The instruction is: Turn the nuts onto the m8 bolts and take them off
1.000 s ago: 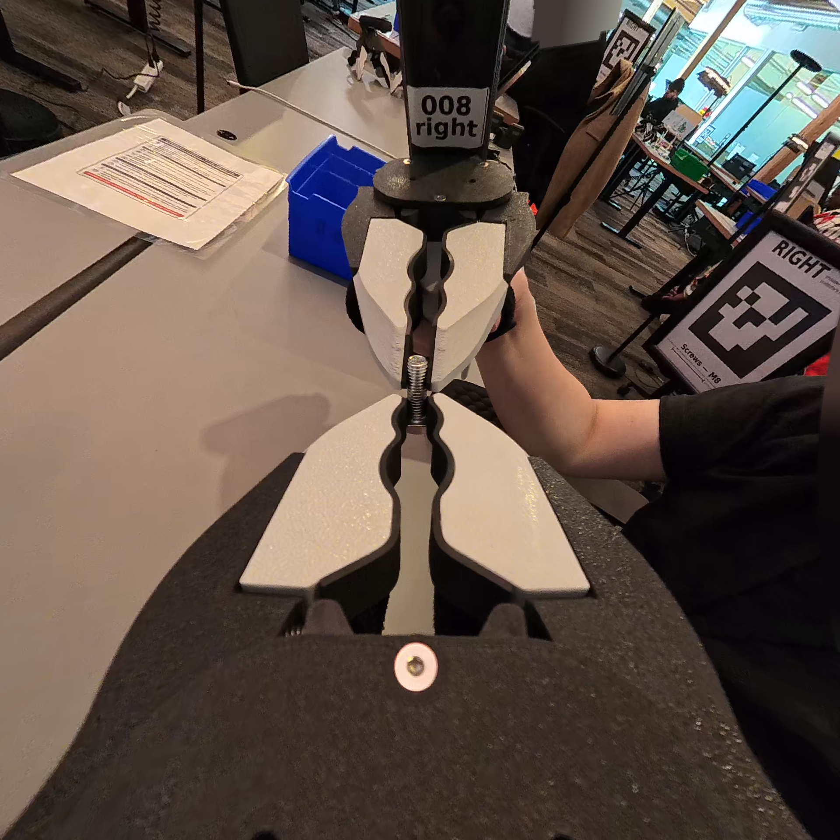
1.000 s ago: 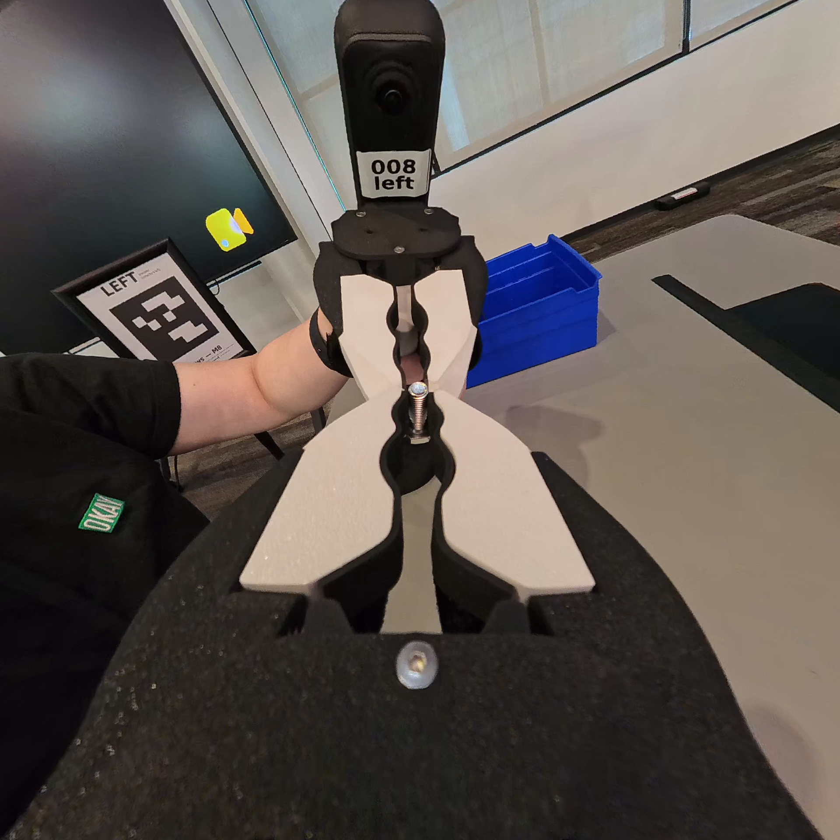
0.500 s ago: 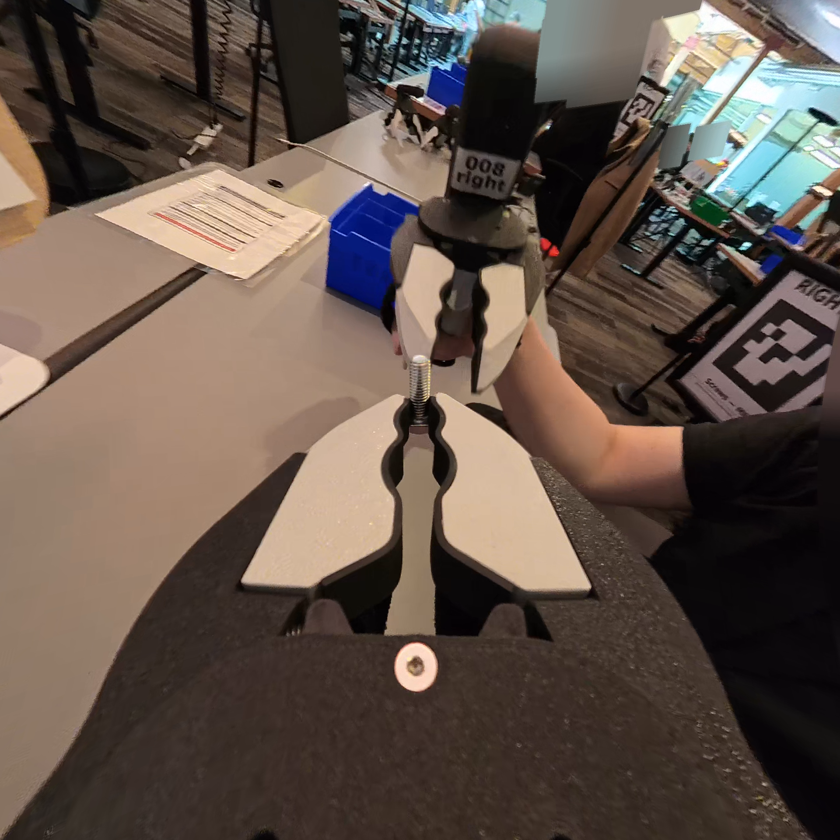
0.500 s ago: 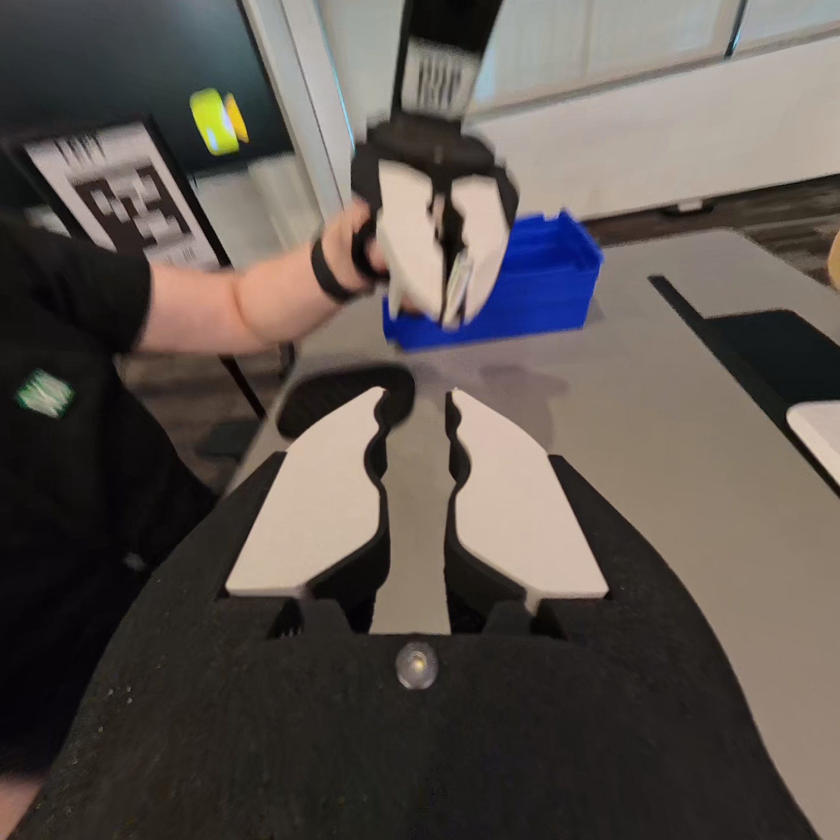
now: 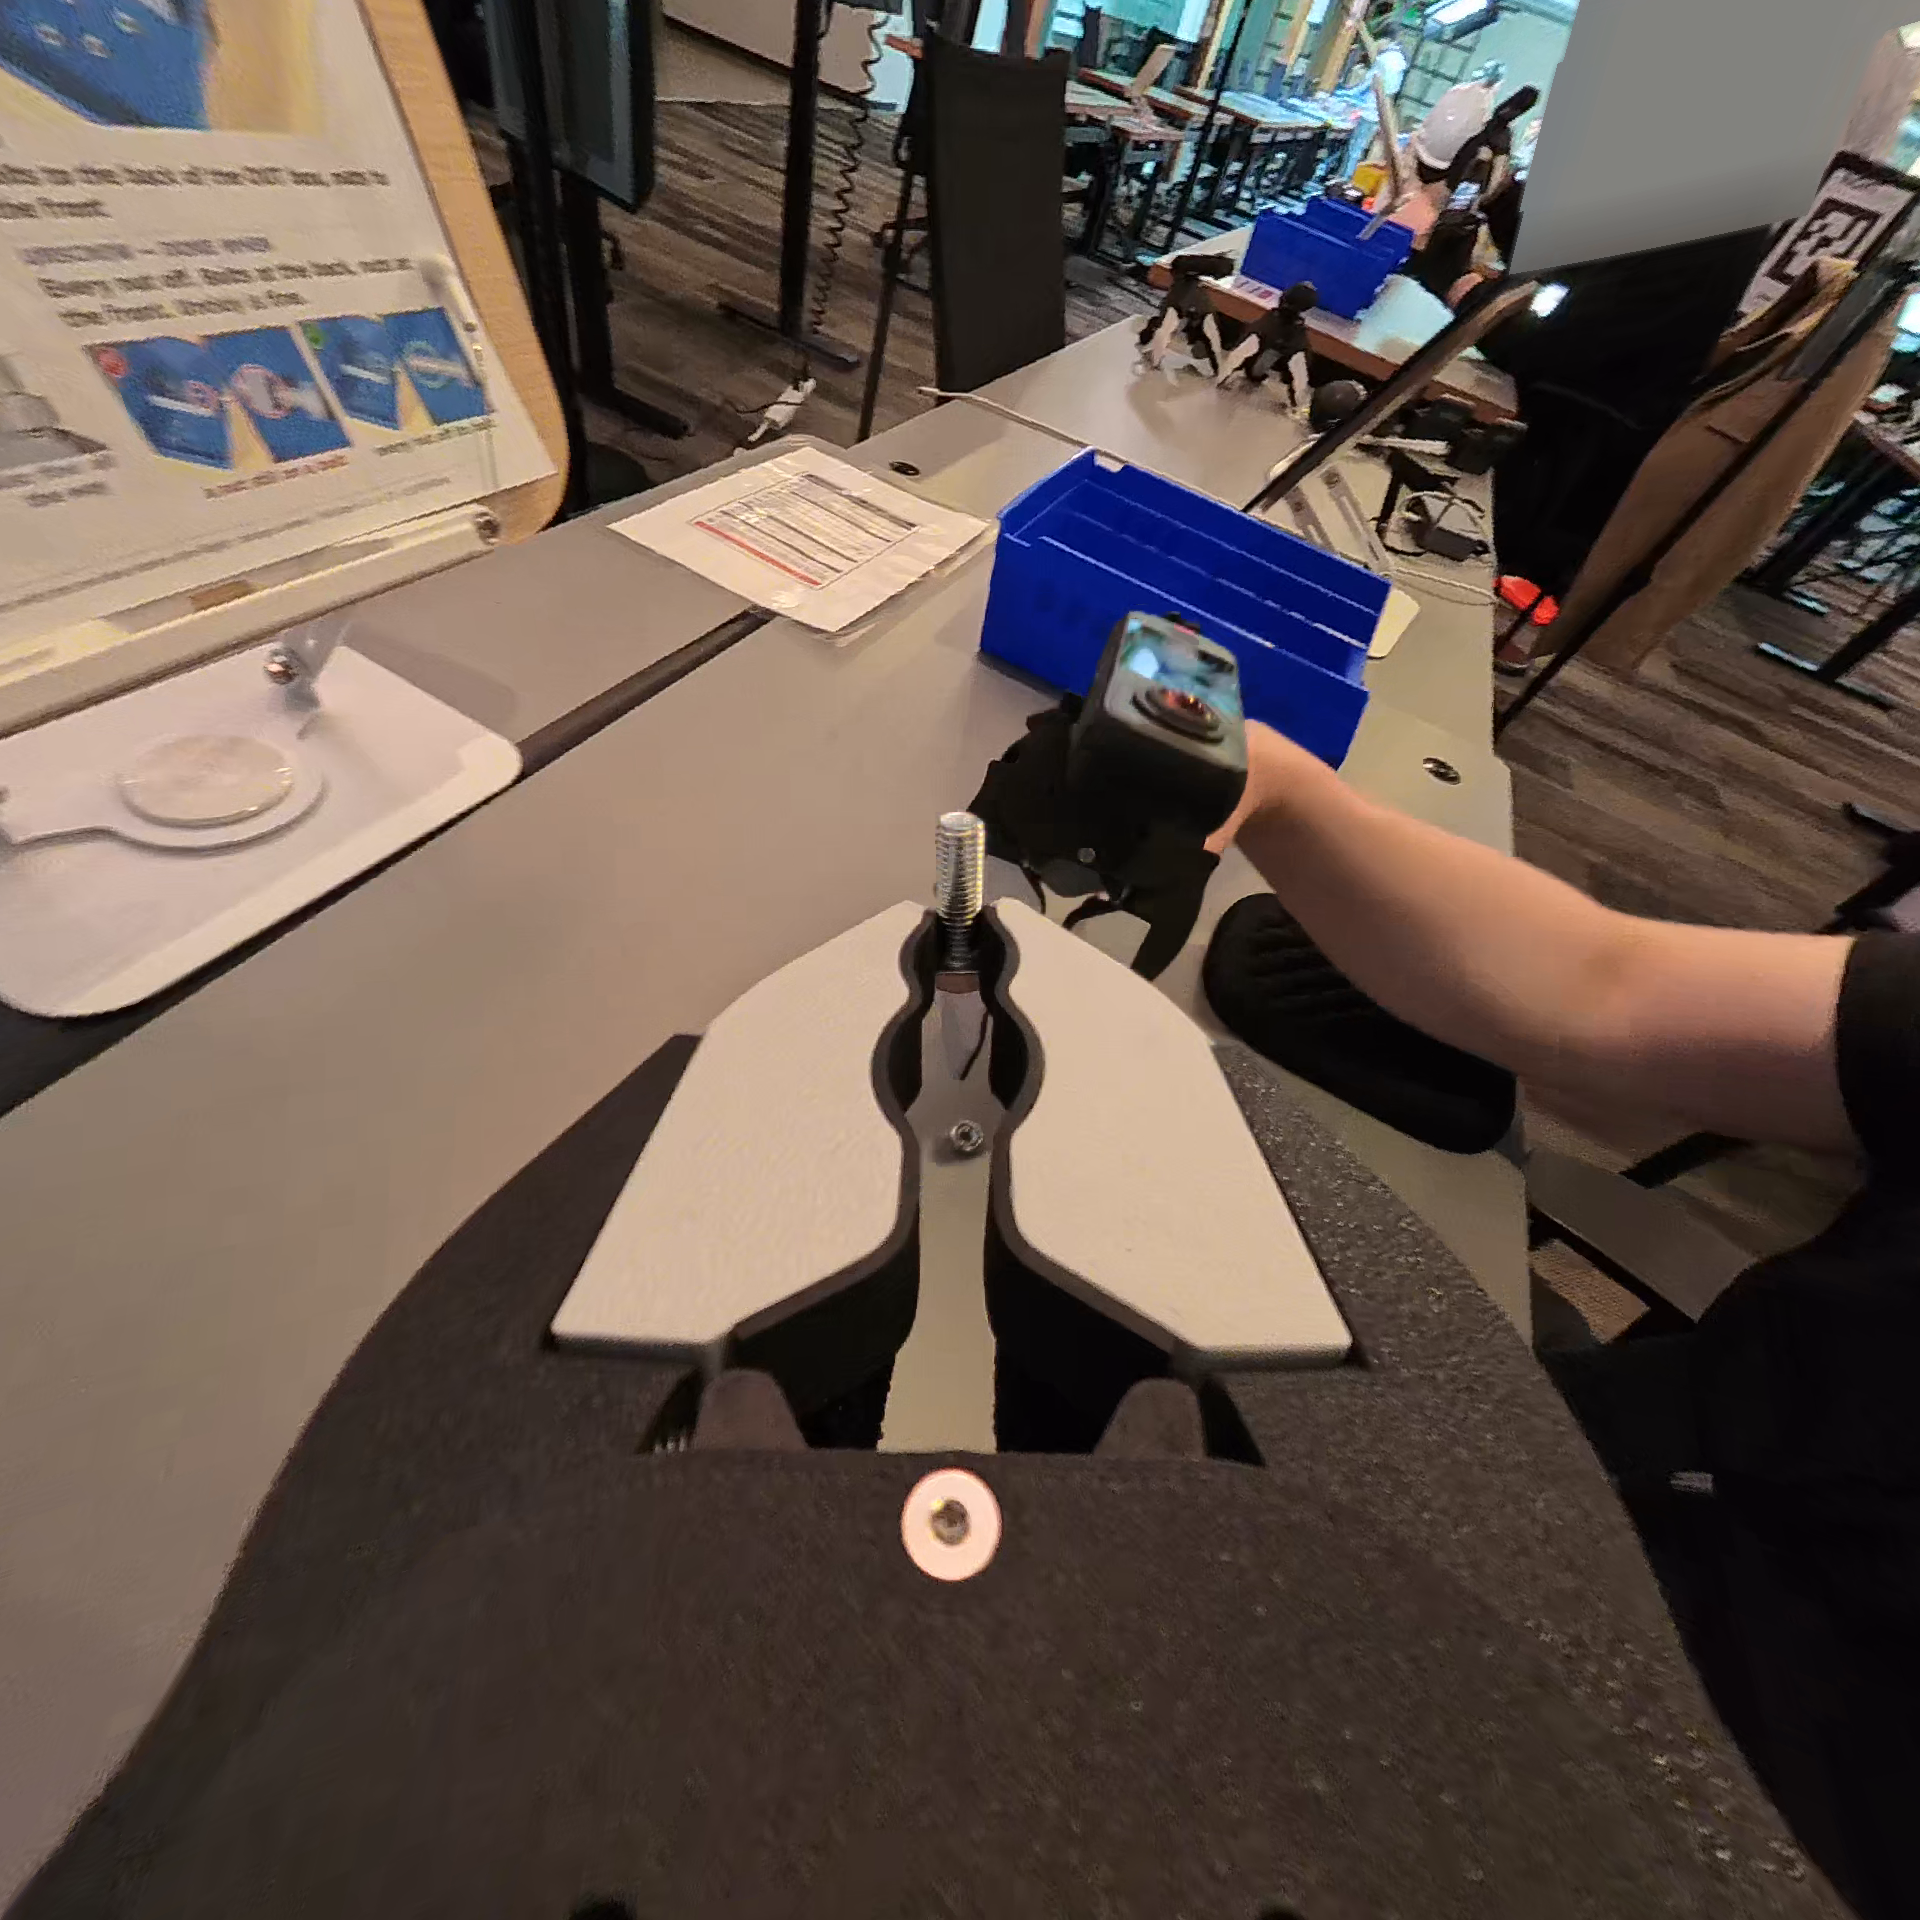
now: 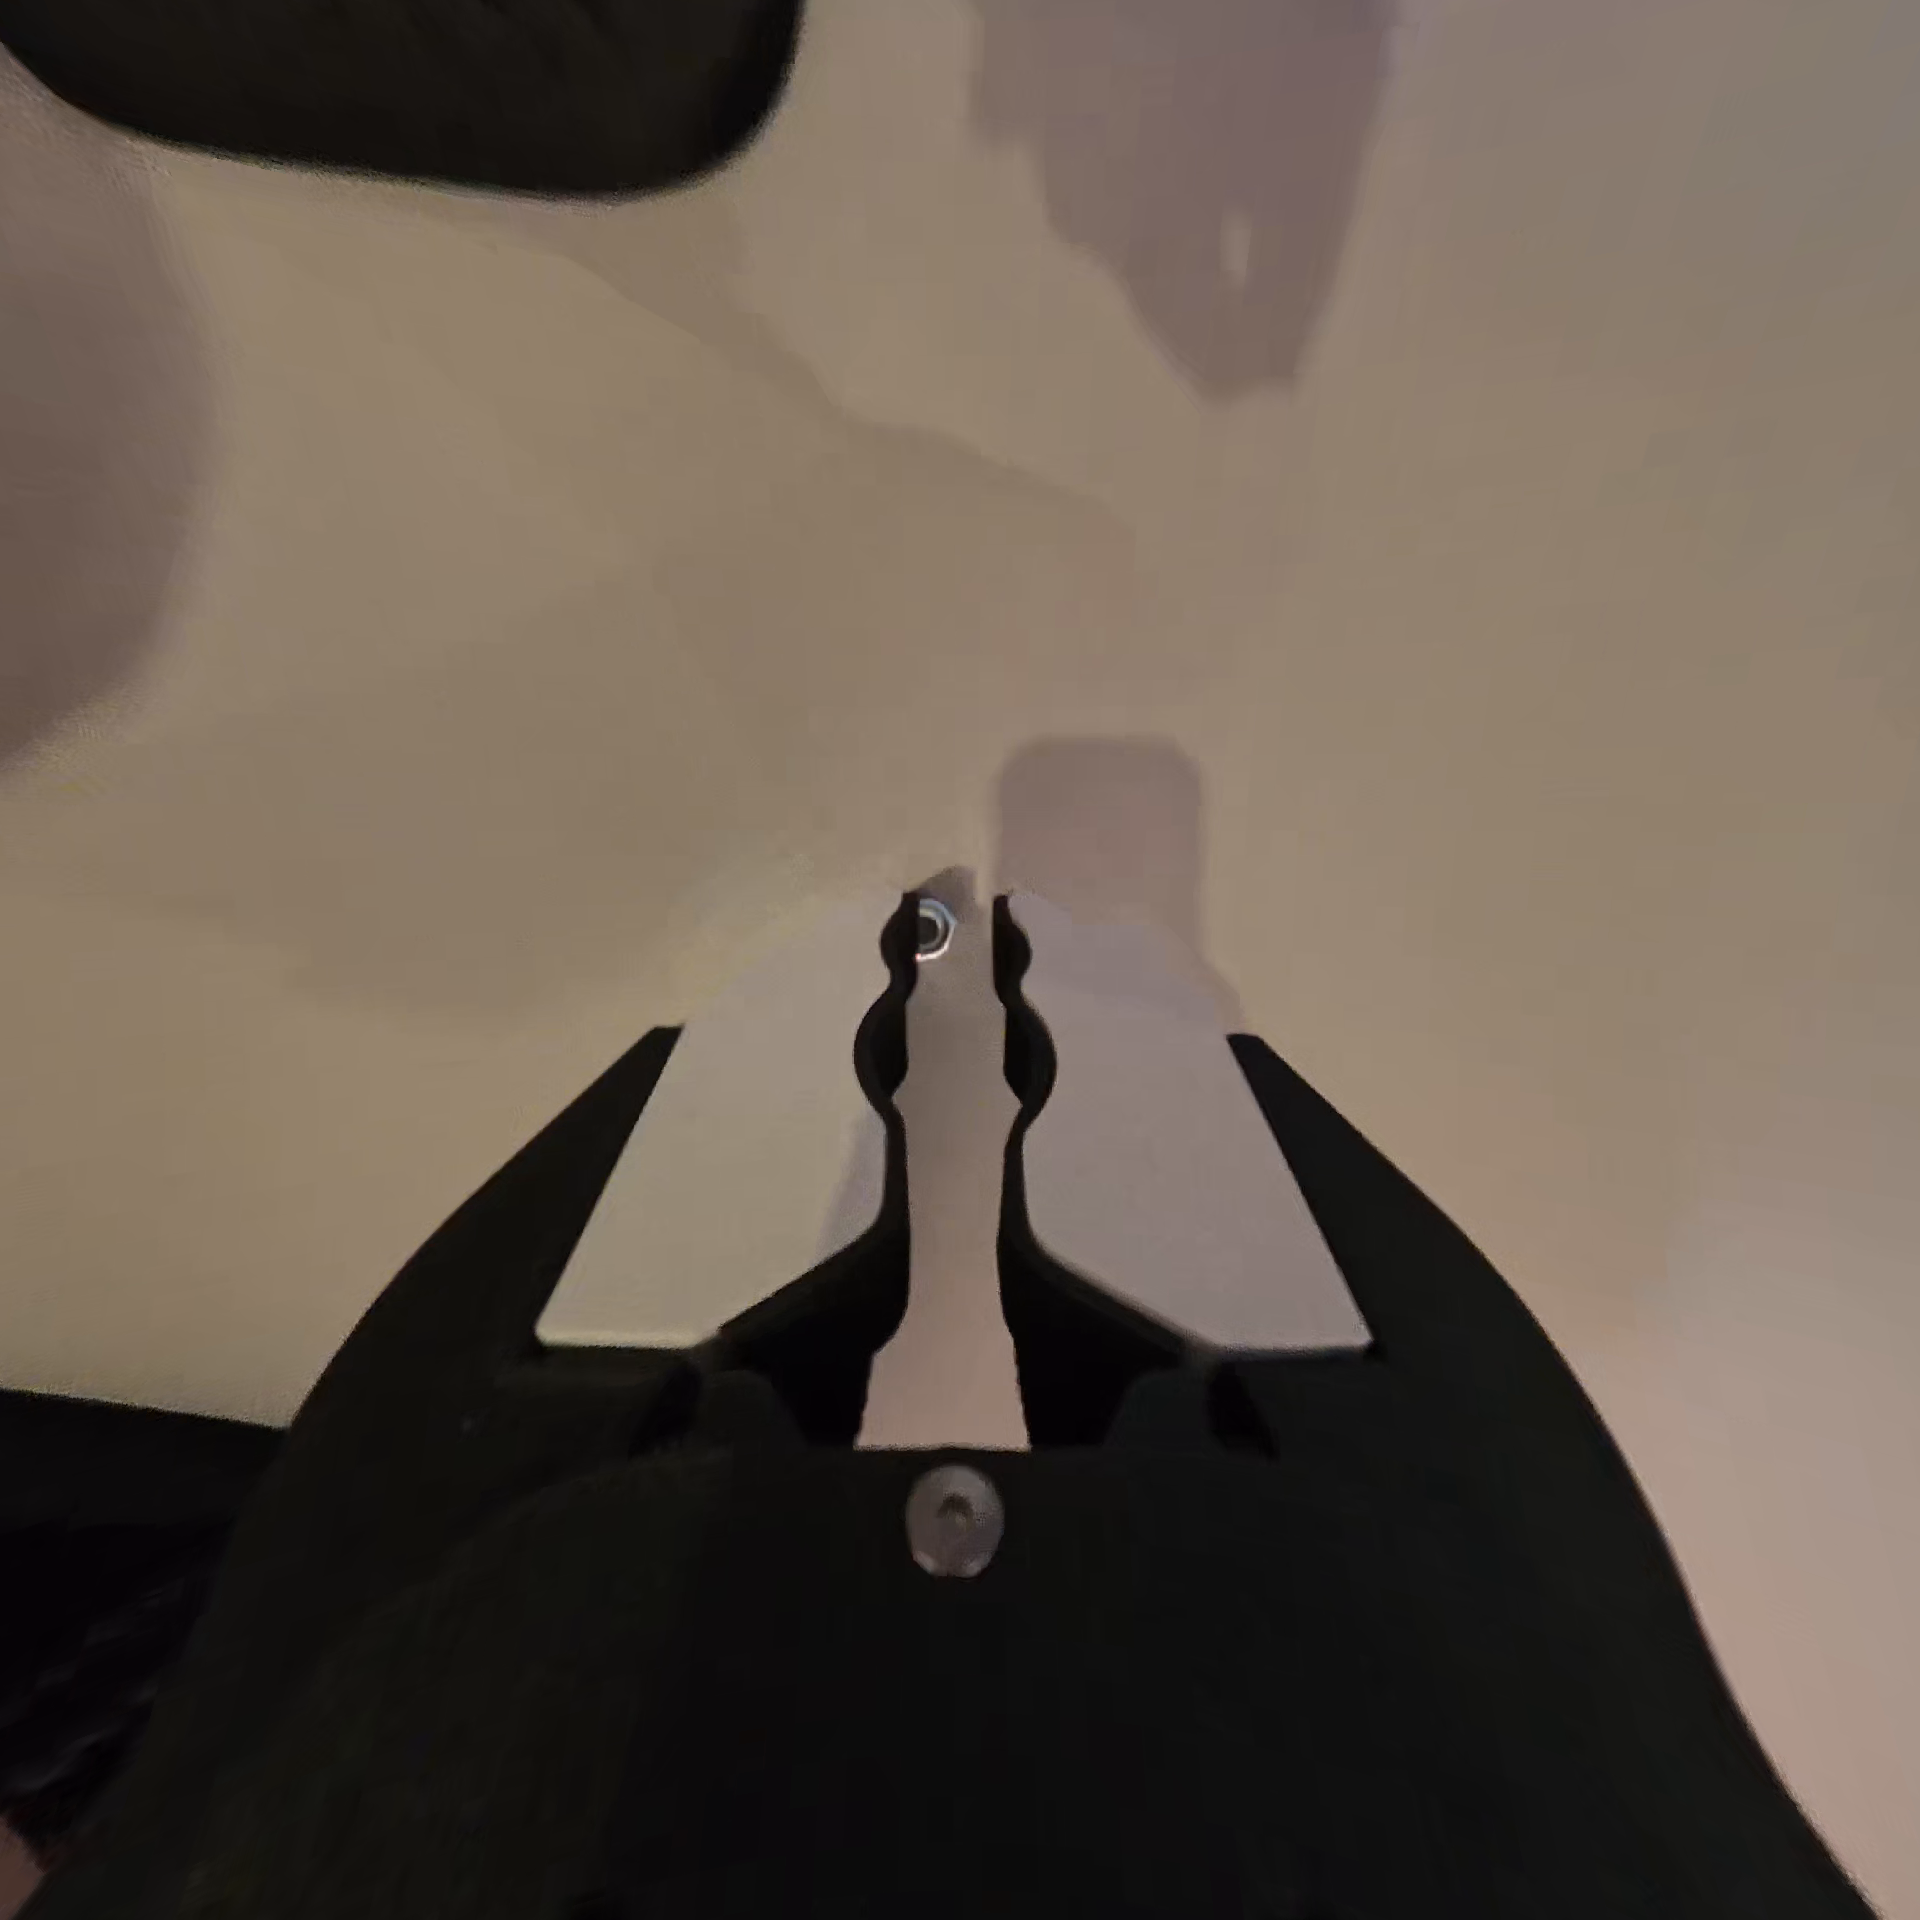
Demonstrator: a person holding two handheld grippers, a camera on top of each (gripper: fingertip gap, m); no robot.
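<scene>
My left gripper [image 5: 958,925] is shut on a silver M8 bolt [image 5: 958,862], whose threaded end sticks up past the fingertips with no nut on it. Through the gap between the left fingers [image 5: 790,1122] a small nut [image 5: 966,1138] shows on the grey table [image 5: 520,1039]. My right gripper [image 5: 1132,831] is beyond the bolt, pointing down at the table. In the blurred right wrist view the right gripper [image 6: 951,914] is slightly open just above the table, with a nut [image 6: 932,928] between the tips, close to the left finger.
A blue bin [image 5: 1174,592] stands behind the right gripper. A tilted instruction board [image 5: 208,312] on a white base [image 5: 208,790] is at the left, with a paper sheet [image 5: 800,535] behind it. A black pad [image 5: 1351,1039] lies at the table's right edge under the person's forearm [image 5: 1507,956]. There is about 20 cm between the tips of the two grippers.
The right gripper opened, left the bolt's tip and swung down to the table, where a nut now lies between its tips. The left gripper kept the bolt and turned left.
</scene>
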